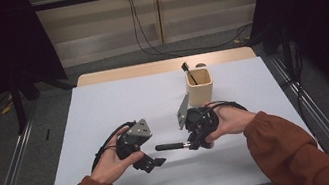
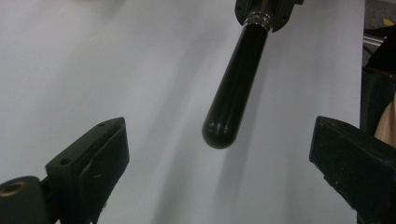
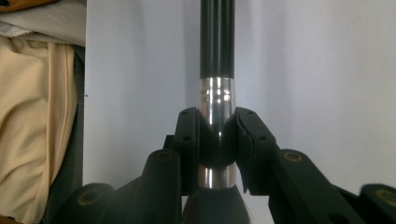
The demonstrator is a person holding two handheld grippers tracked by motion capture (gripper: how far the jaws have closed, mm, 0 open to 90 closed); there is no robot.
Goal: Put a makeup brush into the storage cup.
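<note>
A tool with a black rounded handle and a silver collar is held level just above the white table. My right gripper is shut on the collar, its pads pressing both sides; the tool's head is hidden behind the jaws. The handle points left toward my left gripper. In the left gripper view the handle's tip hangs between the wide-apart jaws of the left gripper without touching them. That gripper is open.
A pale wooden cup with a thin black tool standing in it sits behind the right hand. The white table top ends in a wooden back edge. Black curtains and floor rails flank the table.
</note>
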